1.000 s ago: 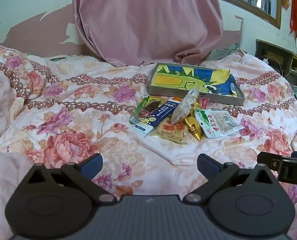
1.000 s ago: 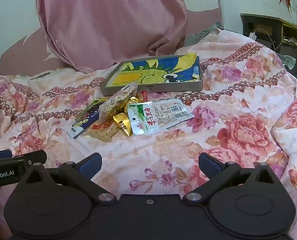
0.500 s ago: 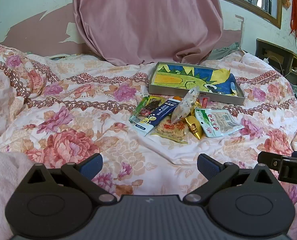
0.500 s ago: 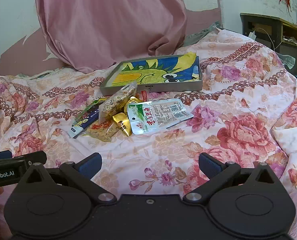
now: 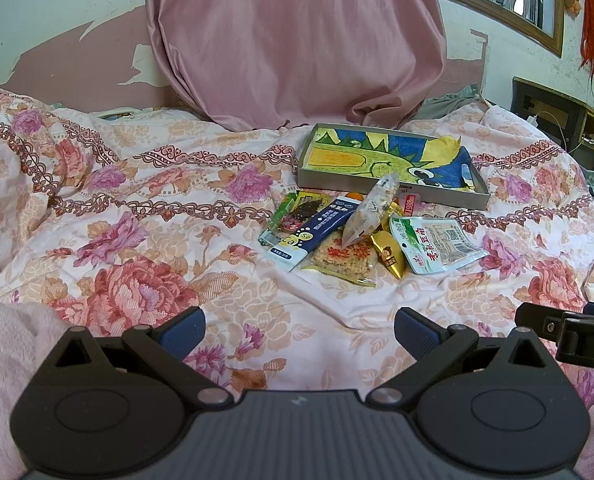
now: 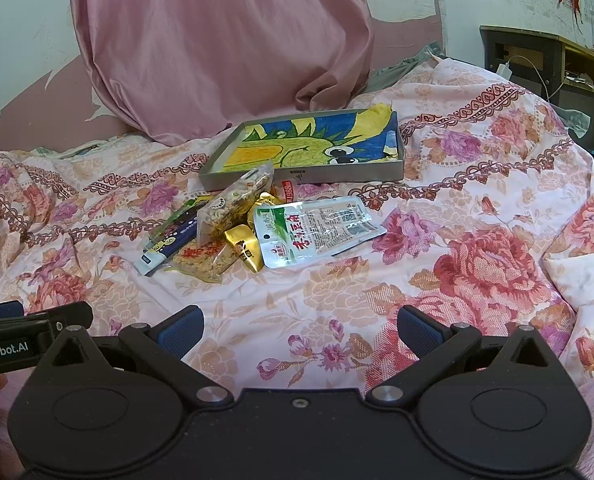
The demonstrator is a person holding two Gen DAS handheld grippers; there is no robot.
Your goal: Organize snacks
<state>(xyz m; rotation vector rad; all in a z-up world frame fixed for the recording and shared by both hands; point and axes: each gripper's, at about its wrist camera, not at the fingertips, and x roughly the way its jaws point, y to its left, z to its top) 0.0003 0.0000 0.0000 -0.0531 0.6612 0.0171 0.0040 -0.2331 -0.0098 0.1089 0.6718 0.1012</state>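
Centre frame, on the floral bedspread (image 5: 145,216), snack packets are lying heaped just below the shallow tray (image 5: 393,194). White-green pouch (image 6: 317,230): light, slick film, likely best pinched at its free right edge. Clear cereal bag (image 6: 233,208): soft, crushable. Left gripper (image 5: 299,328) and right gripper (image 6: 299,326) are hovering low in frame, fingers wide, empty.

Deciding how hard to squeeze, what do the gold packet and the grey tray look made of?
Gold packet: probably metallised foil film, mirror-shiny and creased. Grey tray: likely thin cardboard or possibly sheet metal; matte flat walls and crisp corners leave it open.
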